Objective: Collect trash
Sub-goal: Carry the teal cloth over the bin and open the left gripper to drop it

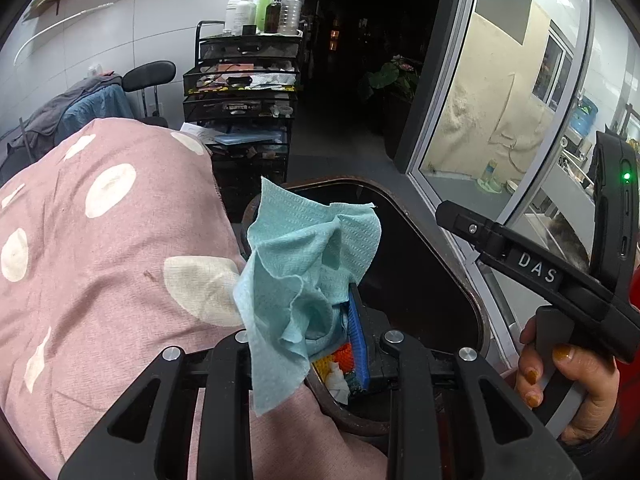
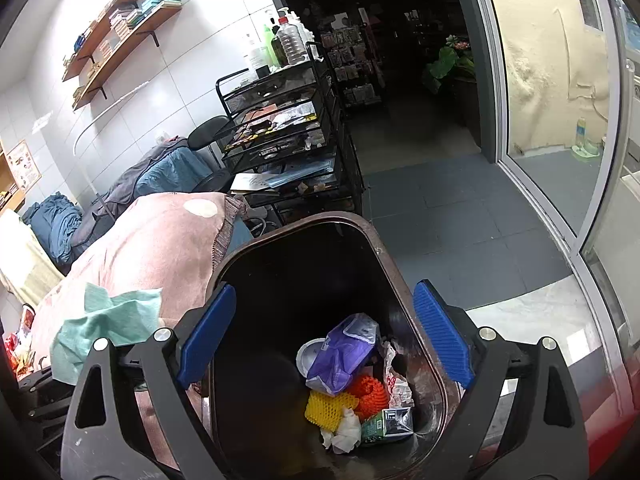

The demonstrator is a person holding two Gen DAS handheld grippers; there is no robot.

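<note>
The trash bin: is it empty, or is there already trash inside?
Not empty. The trash bin holds a purple packet, orange netting, yellow netting and crumpled paper at its bottom.

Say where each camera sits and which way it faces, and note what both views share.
Left wrist: on the left tongs, looking along them over the bin's rim; they clamp a teal paper towel; a hand holds the right tool.
Right wrist: on the right tongs, looking down into the bin at its trash; pads apart, nothing between them.
Shared: bin, towel, pink spotted cushion, black cart.
</note>
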